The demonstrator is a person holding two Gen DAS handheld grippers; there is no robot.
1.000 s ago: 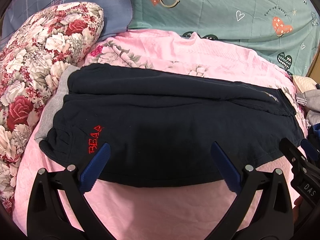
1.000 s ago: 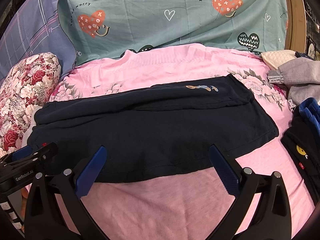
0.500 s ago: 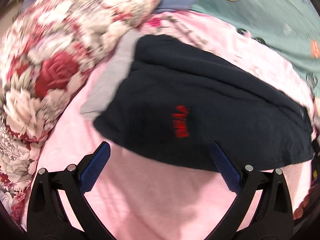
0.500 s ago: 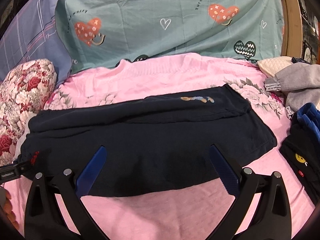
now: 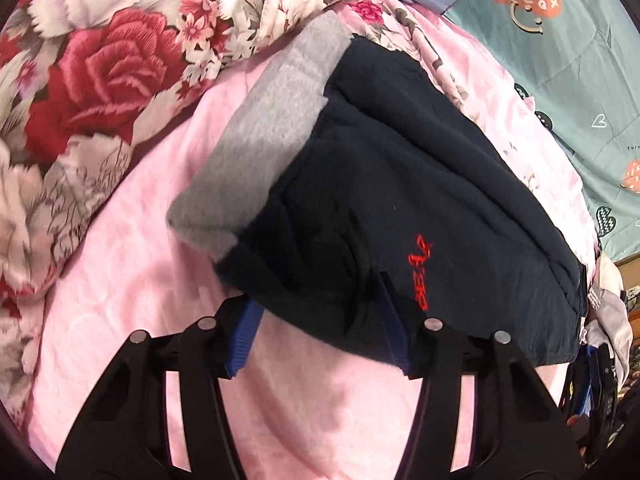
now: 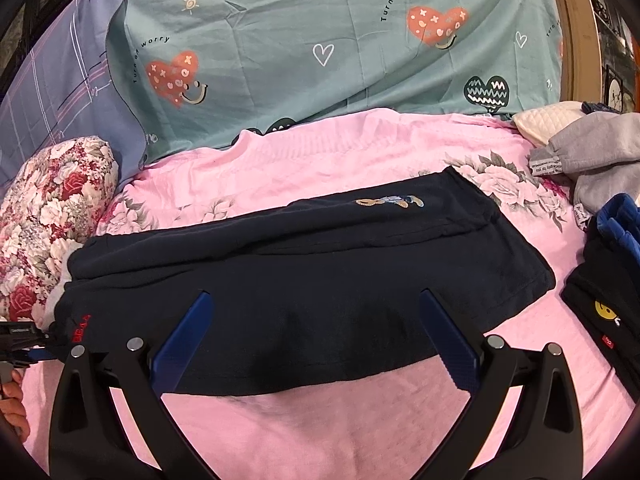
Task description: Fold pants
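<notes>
The dark navy pants (image 6: 312, 280) lie folded lengthwise across the pink bedspread (image 6: 340, 420), with red lettering (image 5: 420, 276) near their left end. In the left wrist view my left gripper (image 5: 318, 332) points down at that end's near corner. Its jaws are closing, and the puckered cloth sits between the blue fingers (image 5: 244, 332). From the right wrist view the left gripper (image 6: 20, 340) shows at the far left edge with a hand (image 6: 12, 404) below it. My right gripper (image 6: 316, 300) hovers open over the pants' near edge, gripping nothing.
A grey cloth (image 5: 260, 140) sticks out from under the pants' left end. A floral pillow (image 6: 48, 216) lies at the left and a teal heart-print sheet (image 6: 320, 52) at the back. Grey (image 6: 592, 148), blue and black garments (image 6: 600, 300) are piled at the right.
My left gripper swung left and dropped onto the pants' left corner, rolling as it went, and its jaws narrowed around the cloth. The right gripper stayed nearly still and open.
</notes>
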